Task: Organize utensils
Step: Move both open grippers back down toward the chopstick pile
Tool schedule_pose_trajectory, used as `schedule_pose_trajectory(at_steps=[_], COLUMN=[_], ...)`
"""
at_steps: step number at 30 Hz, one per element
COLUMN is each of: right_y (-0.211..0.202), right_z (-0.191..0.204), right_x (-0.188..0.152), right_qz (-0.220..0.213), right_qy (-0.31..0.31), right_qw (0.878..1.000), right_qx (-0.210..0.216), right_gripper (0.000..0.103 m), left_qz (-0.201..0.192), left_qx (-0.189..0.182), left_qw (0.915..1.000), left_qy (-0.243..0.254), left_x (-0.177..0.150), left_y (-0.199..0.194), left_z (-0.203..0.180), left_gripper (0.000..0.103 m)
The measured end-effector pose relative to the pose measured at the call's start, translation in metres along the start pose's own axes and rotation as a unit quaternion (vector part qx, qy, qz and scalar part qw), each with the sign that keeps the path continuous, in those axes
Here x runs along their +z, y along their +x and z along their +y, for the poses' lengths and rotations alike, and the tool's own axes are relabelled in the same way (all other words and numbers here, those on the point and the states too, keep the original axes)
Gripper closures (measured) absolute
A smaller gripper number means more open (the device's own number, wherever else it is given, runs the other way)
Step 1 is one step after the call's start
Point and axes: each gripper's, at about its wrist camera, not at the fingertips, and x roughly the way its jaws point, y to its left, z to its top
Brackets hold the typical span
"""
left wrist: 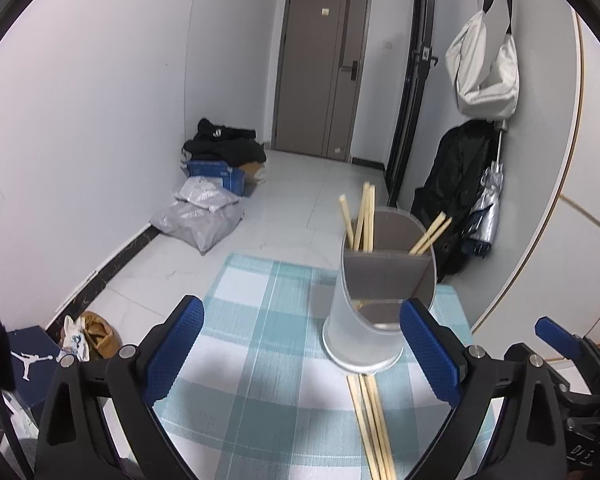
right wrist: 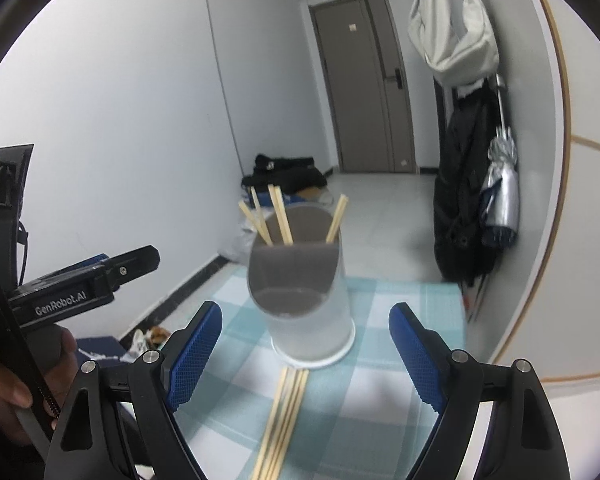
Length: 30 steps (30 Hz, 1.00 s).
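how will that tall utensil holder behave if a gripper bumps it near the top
The utensil holder looks tall for its narrow base, so a high push would probably tip it rather than slide it. It seems thin, frosted plastic holding only a few chopsticks, so likely light. The checked cloth beneath may grip the base, making tipping likelier.

Your right tool (right wrist: pixel 305 354) hangs with its blue-padded fingers spread wide and nothing between them. Ahead of it, a frosted utensil holder (right wrist: pixel 306 300) stands upright on the checked desk (right wrist: pixel 404 312), chopsticks (right wrist: pixel 278 220) poking from its back compartments. More loose chopsticks (right wrist: pixel 284 420) lie just before its base.
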Motion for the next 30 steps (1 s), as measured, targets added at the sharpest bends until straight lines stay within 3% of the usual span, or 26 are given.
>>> schedule_pose_trajectory(at_steps=[17, 30], right_y=[0.043, 0.1], right_z=[-0.015, -0.017], right_x=[-0.03, -0.065], right_qz=[0.1, 0.211], right_qy=[0.021, 0.0], right_qw=[0.994, 0.976], right_qx=[-0.03, -0.054], right_gripper=[0.017, 0.018], left_qz=[0.08, 0.13], left_qx=[-0.001, 0.012], left_qw=[0.9966, 0.9912], left_qy=[-0.02, -0.023], left_x=[-0.029, -0.032], left_y=[0.04, 0.065], left_z=[0.012, 0.025], left_gripper=[0.006, 0.006])
